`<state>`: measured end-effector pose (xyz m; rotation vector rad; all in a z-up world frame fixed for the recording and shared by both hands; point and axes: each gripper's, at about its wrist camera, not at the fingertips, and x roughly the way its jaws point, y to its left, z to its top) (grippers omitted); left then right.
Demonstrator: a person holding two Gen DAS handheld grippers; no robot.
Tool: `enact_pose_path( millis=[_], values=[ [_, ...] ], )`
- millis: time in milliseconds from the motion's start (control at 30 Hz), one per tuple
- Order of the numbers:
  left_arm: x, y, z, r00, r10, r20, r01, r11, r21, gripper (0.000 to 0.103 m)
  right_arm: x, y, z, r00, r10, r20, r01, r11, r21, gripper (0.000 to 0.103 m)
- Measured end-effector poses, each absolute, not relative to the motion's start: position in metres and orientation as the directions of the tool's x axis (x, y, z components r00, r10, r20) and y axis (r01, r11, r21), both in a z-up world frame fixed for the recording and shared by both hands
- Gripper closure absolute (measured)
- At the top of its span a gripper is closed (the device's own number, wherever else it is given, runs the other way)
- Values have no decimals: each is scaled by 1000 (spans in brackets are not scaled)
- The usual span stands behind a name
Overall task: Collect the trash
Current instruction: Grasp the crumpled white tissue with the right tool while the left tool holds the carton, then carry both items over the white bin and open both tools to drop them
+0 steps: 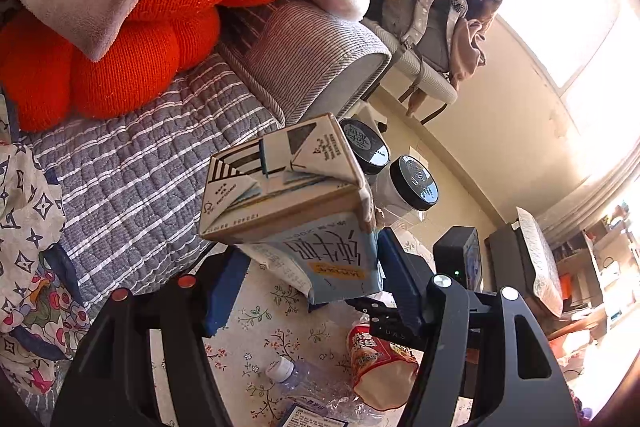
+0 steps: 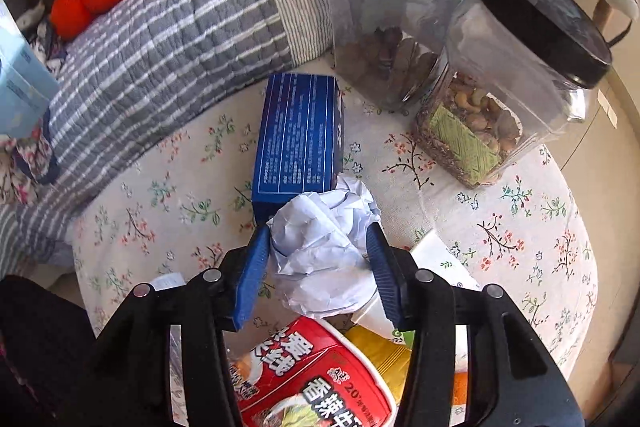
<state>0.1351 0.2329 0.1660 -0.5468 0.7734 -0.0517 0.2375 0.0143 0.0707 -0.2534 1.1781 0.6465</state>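
In the left wrist view my left gripper [image 1: 312,283] is shut on a light blue and white milk carton [image 1: 296,211], held tilted above the table with its folded top toward the camera. In the right wrist view my right gripper [image 2: 318,263] points down at the round table, and both blue pads touch the sides of a crumpled white paper ball [image 2: 320,247]. The ball lies against a blue box [image 2: 300,135]. A red instant noodle cup [image 2: 312,379] lies on its side just under the gripper. A crushed clear plastic bottle [image 1: 304,383] lies beside the noodle cup [image 1: 380,359].
Two clear jars with black lids [image 2: 384,19] [image 2: 516,67] stand at the far side of the floral tablecloth [image 2: 520,227]. A white wrapper [image 2: 436,255] lies to the right of the ball. A grey striped quilt [image 1: 140,167] and orange cushion [image 1: 140,39] border the table.
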Motion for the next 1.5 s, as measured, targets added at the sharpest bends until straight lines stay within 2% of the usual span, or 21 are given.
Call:
enact_pose_path(
  millis=[267,533,933,1500],
  values=[
    [129,233,172,740,-225,-635,-160,857,-490,39,223,-7,115,359,467,-808,-442,848,293,56],
    [129,221,172,728,-220,-650,-150,873,-464,39,186,-37,156,517,475,-712,-329,878,348,56],
    [119,146,177,752,-207,-626,-28,939,-343,39,115,-101,181,717,270,-643,-119,956,268,55],
    [49,-29,191,838,-249,-485,215,969,-125,39,3,-244,188,823,-52,-566,215,951,224,55]
  ],
)
